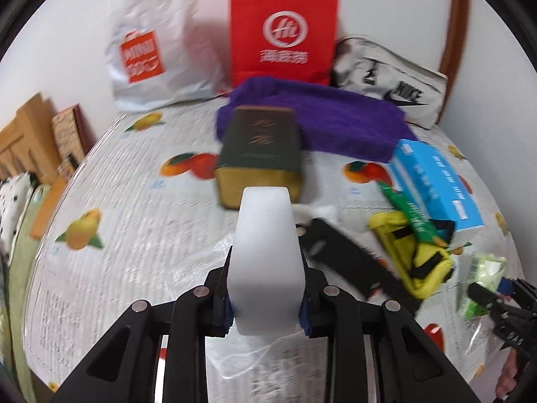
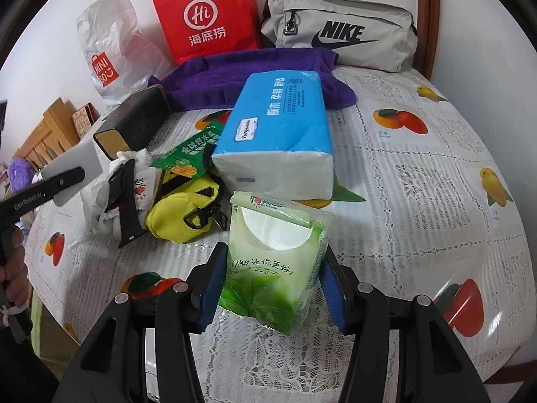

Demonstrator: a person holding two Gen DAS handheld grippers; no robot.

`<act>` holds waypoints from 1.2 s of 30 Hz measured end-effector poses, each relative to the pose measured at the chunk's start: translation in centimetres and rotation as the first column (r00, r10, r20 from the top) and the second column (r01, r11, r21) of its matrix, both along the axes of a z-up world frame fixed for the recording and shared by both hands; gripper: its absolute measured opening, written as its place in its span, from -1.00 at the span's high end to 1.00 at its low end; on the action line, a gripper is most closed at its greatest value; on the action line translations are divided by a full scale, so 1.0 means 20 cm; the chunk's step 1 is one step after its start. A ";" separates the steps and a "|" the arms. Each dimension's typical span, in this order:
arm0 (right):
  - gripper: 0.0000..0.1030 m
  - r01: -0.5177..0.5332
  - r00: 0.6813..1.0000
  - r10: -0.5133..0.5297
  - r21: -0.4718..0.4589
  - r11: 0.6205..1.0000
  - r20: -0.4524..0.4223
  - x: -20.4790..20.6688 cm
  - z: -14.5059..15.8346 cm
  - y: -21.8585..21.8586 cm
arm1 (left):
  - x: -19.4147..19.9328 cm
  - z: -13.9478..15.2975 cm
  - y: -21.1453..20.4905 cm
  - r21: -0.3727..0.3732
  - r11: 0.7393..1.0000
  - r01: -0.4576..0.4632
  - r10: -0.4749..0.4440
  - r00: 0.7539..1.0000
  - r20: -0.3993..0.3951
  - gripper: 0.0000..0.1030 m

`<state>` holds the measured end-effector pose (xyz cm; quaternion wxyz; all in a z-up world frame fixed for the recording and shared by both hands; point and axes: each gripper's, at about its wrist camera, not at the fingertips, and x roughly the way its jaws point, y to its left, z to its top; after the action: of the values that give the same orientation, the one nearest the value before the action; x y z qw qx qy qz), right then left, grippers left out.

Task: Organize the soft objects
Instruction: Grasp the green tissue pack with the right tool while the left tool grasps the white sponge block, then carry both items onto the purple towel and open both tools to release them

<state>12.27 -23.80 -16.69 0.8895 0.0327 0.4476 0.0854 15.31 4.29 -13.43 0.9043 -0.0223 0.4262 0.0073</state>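
While my left hand-held gripper (image 1: 265, 288) clamps a white block (image 1: 265, 245), my right hand-held gripper (image 2: 272, 288) pinches the green tissue pack (image 2: 272, 262); I'd place both next.

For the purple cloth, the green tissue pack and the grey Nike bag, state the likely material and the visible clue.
Purple cloth: soft fuzzy fabric, probably microfibre or terry; matte nap, limp folds.
Green tissue pack: thin glossy plastic film over white paper; it crinkles and shines between the right gripper's pads.
Grey Nike bag: woven synthetic, probably nylon or polyester; smooth matte surface, zipper.
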 end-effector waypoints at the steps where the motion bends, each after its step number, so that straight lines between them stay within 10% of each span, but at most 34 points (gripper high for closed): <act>1: -0.03 -0.001 1.000 0.001 0.003 1.000 -0.002 0.00 0.01 0.00 | -0.01 0.00 0.03 -0.004 1.000 -0.013 0.013 1.000 -0.008 0.46; 17: -0.03 -0.039 0.996 0.037 0.016 0.999 0.076 0.11 0.36 0.00 | 0.11 0.17 0.16 -0.091 0.995 -0.041 0.045 0.998 0.038 0.46; 36: -0.03 -0.048 0.993 0.047 0.009 0.999 0.107 0.69 0.53 0.01 | 0.54 0.33 0.20 -0.119 0.992 -0.033 0.039 0.998 0.048 0.46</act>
<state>26.04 -23.63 -6.02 0.9098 0.0224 0.3994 0.1107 26.01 8.20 -6.77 0.9115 -0.0835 0.4027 -0.0024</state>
